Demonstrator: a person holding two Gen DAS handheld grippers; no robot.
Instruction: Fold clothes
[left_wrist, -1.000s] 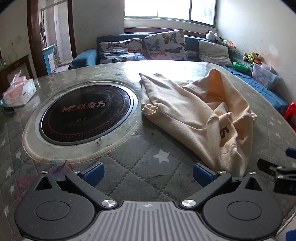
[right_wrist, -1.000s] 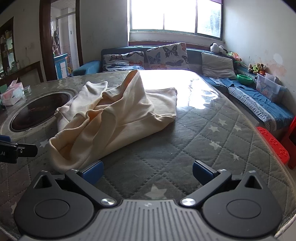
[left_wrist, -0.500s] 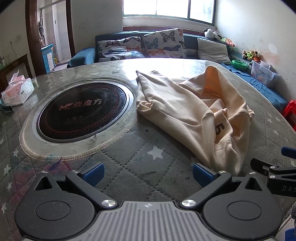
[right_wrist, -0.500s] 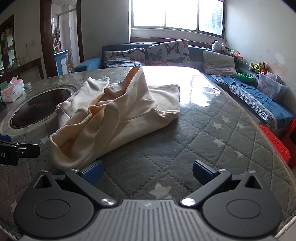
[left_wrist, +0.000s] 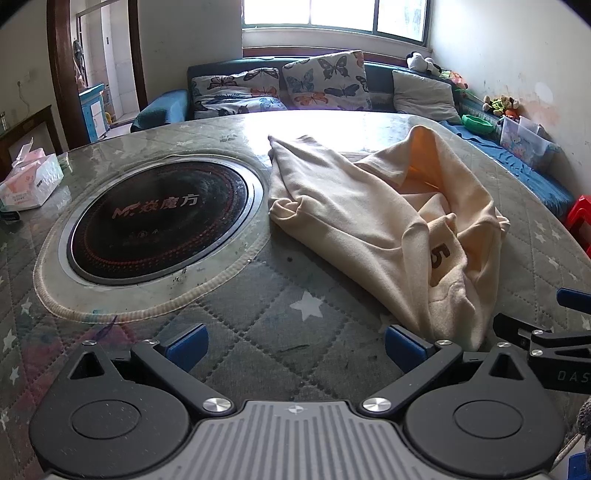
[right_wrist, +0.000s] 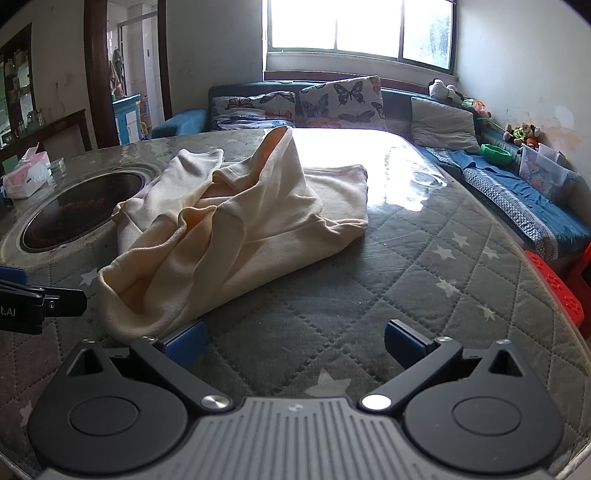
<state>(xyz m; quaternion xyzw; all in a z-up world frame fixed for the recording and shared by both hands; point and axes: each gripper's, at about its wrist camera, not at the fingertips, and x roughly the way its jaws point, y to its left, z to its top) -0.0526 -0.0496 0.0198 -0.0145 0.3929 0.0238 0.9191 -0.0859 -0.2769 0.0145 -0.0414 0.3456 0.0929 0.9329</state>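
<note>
Though crumpled, cream garment (left_wrist: 373, 221) beside tissue-filled box (left_wrist: 27, 181).

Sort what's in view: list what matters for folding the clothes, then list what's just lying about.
For the job:
cream garment, crumpled on the table
quilted table cover, the folding surface
left gripper, open
right gripper, open

Lying about:
round cooktop
tissue box
butterfly cushions
green bowl

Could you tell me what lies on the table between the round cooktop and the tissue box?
Nothing stands there: in the left wrist view only bare tabletop separates the cooktop from the tissue box.
</note>
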